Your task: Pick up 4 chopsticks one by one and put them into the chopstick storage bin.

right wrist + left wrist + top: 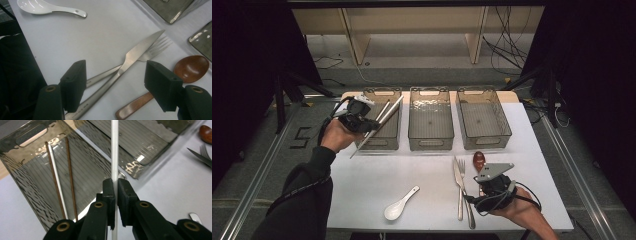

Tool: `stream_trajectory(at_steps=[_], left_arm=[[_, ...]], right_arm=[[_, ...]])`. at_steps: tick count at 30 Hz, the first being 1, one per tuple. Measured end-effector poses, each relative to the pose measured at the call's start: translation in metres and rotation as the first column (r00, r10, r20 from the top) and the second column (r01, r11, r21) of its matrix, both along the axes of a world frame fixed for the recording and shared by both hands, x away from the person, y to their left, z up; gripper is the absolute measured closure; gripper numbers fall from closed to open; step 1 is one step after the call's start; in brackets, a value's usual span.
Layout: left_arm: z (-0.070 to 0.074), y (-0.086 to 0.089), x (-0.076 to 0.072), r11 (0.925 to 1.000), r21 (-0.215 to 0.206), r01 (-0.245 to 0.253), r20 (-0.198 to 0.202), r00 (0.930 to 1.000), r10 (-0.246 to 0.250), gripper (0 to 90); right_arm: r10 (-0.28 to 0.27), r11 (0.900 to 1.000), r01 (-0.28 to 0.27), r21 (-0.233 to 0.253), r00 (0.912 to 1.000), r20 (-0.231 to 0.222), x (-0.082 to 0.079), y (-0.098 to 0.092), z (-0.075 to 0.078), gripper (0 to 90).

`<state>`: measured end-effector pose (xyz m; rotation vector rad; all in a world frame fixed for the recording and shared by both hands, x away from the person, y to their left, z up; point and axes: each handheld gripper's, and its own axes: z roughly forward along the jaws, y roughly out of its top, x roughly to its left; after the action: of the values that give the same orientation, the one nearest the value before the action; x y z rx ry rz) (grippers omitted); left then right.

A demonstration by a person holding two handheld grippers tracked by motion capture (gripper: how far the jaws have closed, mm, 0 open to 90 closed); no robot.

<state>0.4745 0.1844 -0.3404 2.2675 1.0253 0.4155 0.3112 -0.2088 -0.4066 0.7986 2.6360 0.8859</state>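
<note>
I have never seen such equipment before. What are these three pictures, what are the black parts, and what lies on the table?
A person sits at a white table and holds a hand-held tool with two black jaws in each hand. One picture looks down from above; the other two come from small cameras riding on the tools.

The left gripper is shut on a thin white chopstick over the leftmost clear plastic bin, where three more chopsticks already lie. Two similar bins stand beside it.

The right gripper is open above a crossed steel knife and steel fork. A brown wooden spoon and a white ceramic soup spoon also lie on the table.
</note>
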Motion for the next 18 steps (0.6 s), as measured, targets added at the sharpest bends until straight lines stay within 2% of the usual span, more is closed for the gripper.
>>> stream_trajectory(at_steps=[4, 8, 15, 18], left_arm=[[0.000, 0.002, 0.017, 0.9996, 0.018, -0.022, 0.000, 0.9998, 0.022, 84.2], [0.001, 0.002, 0.034, 0.9986, 0.013, -0.052, 0.007, 0.9986, 0.052, 84.2], [0.004, 0.001, 0.056, 0.9971, 0.024, -0.073, 0.025, 0.9971, 0.072, 84.2], [0.004, 0.003, 0.065, 0.9959, 0.015, -0.089, 0.026, 0.9957, 0.089, 84.2]], right_arm=[[0.001, 1.000, -0.001, 0.001, 1.0000, -0.004, 0.000, 0.001, -0.001, 35.1], [0.000, 1.000, 0.000, 0.001, 1.0000, -0.009, 0.001, 0.001, -0.002, 35.1], [-0.006, 1.000, 0.006, 0.006, 0.9999, -0.008, 0.001, -0.001, -0.001, 35.1], [-0.003, 1.000, 0.003, 0.006, 1.0000, -0.008, 0.001, 0.000, -0.001, 35.1]])
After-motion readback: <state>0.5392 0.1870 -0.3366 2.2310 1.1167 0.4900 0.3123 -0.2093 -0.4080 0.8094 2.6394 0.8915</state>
